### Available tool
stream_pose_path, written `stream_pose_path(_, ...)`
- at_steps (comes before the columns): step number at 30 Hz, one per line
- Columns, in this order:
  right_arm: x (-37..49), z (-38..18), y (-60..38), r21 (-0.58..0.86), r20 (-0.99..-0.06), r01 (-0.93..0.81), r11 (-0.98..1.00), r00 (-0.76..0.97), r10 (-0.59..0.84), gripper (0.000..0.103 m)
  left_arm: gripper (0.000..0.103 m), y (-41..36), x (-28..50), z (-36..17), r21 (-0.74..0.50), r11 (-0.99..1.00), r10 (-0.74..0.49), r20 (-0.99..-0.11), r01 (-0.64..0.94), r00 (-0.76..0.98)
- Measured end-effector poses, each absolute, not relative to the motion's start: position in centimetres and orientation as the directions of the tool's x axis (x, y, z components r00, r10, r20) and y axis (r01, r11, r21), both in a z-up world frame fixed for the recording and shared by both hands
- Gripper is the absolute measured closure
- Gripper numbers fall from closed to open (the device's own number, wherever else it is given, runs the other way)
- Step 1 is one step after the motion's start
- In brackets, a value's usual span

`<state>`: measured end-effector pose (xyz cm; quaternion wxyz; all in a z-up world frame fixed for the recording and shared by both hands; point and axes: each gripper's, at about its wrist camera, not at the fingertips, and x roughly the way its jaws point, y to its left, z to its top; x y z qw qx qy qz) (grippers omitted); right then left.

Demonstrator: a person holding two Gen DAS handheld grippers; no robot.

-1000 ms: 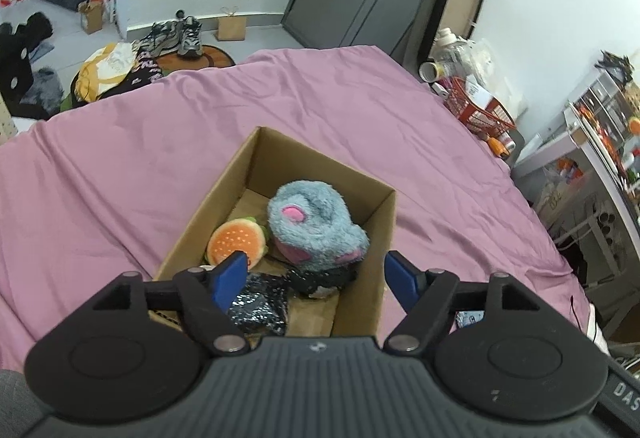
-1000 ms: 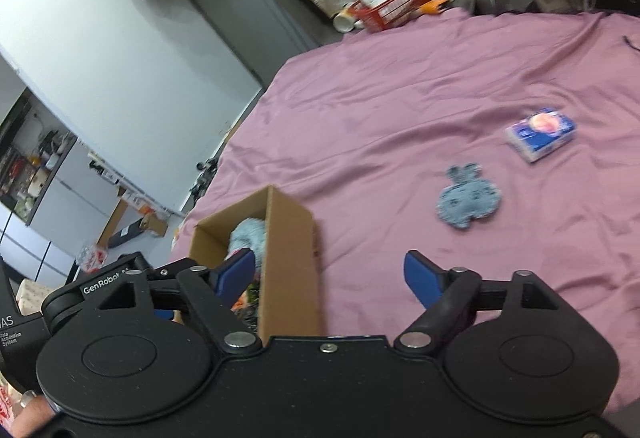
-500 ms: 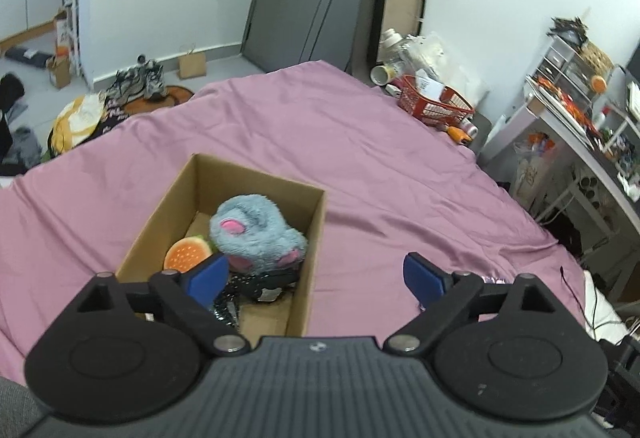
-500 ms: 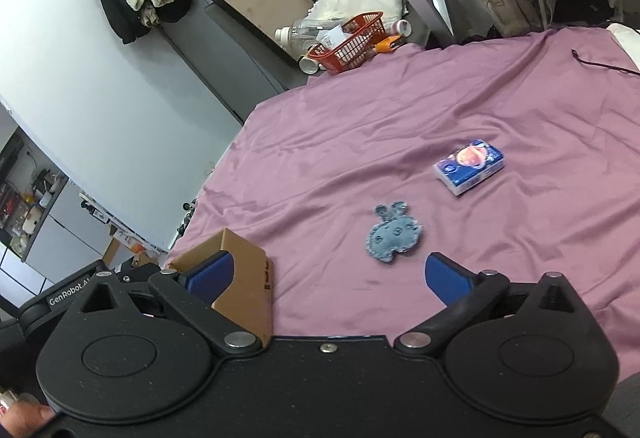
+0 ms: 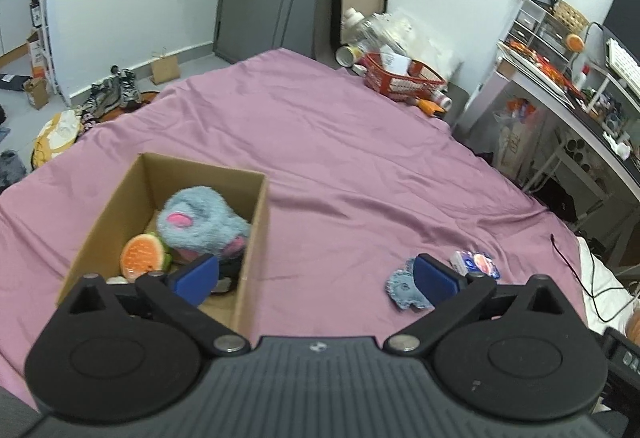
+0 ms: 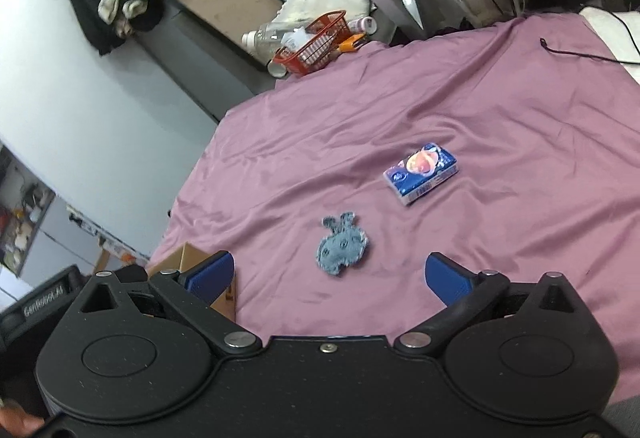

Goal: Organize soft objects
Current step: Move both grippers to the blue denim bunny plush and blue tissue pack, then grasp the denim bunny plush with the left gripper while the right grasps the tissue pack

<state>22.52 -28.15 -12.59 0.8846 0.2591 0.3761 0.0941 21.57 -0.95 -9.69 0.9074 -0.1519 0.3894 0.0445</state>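
An open cardboard box (image 5: 256,222) stands on the purple bedsheet (image 5: 360,166). It holds a fluffy blue plush (image 5: 200,222), an orange burger-like toy (image 5: 140,252) and a dark item, partly hidden. A flat blue bunny-shaped toy (image 6: 342,244) and a blue tissue pack (image 6: 420,172) lie on the sheet to the right of the box; both also show in the left wrist view, the toy (image 5: 402,284) and the pack (image 5: 474,264). My left gripper (image 5: 316,274) is open and empty, above the box's right edge. My right gripper (image 6: 328,276) is open and empty, just before the bunny toy.
A red basket (image 5: 402,76) with bottles sits at the bed's far edge. A cluttered desk (image 5: 568,86) stands to the right. A black cable (image 6: 580,52) crosses the bed's right side. Shoes and bags (image 5: 108,96) lie on the floor at left.
Both grippers have swung to the right, away from the box. The bunny toy and tissue pack came into the left view and now sit centred before the right gripper. Both jaws stay open.
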Motion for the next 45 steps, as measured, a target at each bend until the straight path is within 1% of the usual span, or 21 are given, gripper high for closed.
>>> stream_pose_path(5,23.9,-13.0,-29.6,0.562,-0.601,0.059,0.825,0.715,0.358,0.0,0.0,-3.1,22.2,-9.2,-0.228,0.96,-0.047,-0.705,-0.164,0.707)
stream_pose_path(8,24.7,-13.3,-30.4,0.585,-0.594,0.084,0.807,0.721,0.356,0.0,0.0,-4.0,23.1,-9.4,-0.247,0.955,-0.067,-0.716,-0.163,0.695)
stream_pose_path(13,26.3,-14.1,-31.7,0.641,-0.578,0.126,0.757,0.728,0.369,0.0,0.0,-5.9,24.5,-9.8,-0.206,0.963,-0.037,-0.734,-0.171,0.678)
stream_pose_path(17,27.7,-14.7,-32.7,0.661,-0.582,0.185,0.727,0.739,0.341,0.0,0.0,-6.9,25.6,-10.5,-0.218,0.959,-0.047,-0.754,-0.182,0.656)
stream_pose_path(22,28.1,-17.1,-33.7,0.708,-0.555,0.228,0.668,0.764,0.328,0.0,0.0,-8.1,27.0,-11.5,-0.199,0.958,-0.027,-0.781,-0.208,0.623)
stream_pose_path(25,28.4,-18.9,-34.3,0.74,-0.547,0.245,0.626,0.76,0.349,0.0,0.0,-8.7,27.7,-12.3,-0.222,0.954,-0.054,-0.788,-0.201,0.613)
stream_pose_path(29,29.1,-19.9,-34.4,0.761,-0.526,0.233,0.605,0.768,0.366,0.001,0.0,-9.4,28.5,-13.8,-0.226,0.952,-0.054,-0.788,-0.206,0.614)
stream_pose_path(31,29.6,-20.3,-34.3,0.773,-0.52,0.225,0.593,0.761,0.388,0.004,0.001,-10.0,28.9,-14.7,-0.221,0.953,-0.051,-0.789,-0.206,0.612)
stream_pose_path(34,30.4,-21.5,-34.3,0.776,-0.534,0.243,0.582,0.744,0.402,0.013,0.003,-10.6,29.5,-16.2,-0.231,0.952,-0.067,-0.798,-0.202,0.599)
stream_pose_path(36,31.0,-22.3,-34.4,0.783,-0.538,0.251,0.569,0.732,0.418,0.025,0.003,-10.7,29.9,-17.1,-0.253,0.945,-0.083,-0.8,-0.207,0.594)
stream_pose_path(37,31.2,-22.6,-34.4,0.787,-0.539,0.256,0.561,0.728,0.424,0.027,0.003,-10.6,30.0,-17.5,-0.26,0.941,-0.085,-0.798,-0.214,0.596)
stream_pose_path(38,31.4,-23.0,-34.5,0.793,-0.536,0.259,0.551,0.727,0.429,0.032,0.004,-10.6,30.2,-17.8,-0.265,0.939,-0.085,-0.796,-0.218,0.6)
stream_pose_path(39,31.6,-23.2,-34.5,0.797,-0.532,0.258,0.547,0.728,0.432,0.036,0.006,-10.6,30.3,-18.1,-0.267,0.938,-0.083,-0.794,-0.222,0.602)
stream_pose_path(41,32.1,-23.7,-34.3,0.792,-0.538,0.255,0.555,0.721,0.437,0.038,0.011,-10.5,30.8,-18.9,-0.274,0.933,-0.086,-0.797,-0.232,0.597)
stream_pose_path(44,32.7,-24.6,-34.0,0.792,-0.554,0.273,0.547,0.697,0.454,0.039,0.023,-10.3,31.5,-20.2,-0.295,0.924,-0.107,-0.808,-0.241,0.579)
stream_pose_path(45,32.8,-24.9,-34.1,0.795,-0.556,0.28,0.538,0.692,0.461,0.039,0.03,-10.4,31.7,-20.6,-0.299,0.923,-0.112,-0.812,-0.243,0.573)
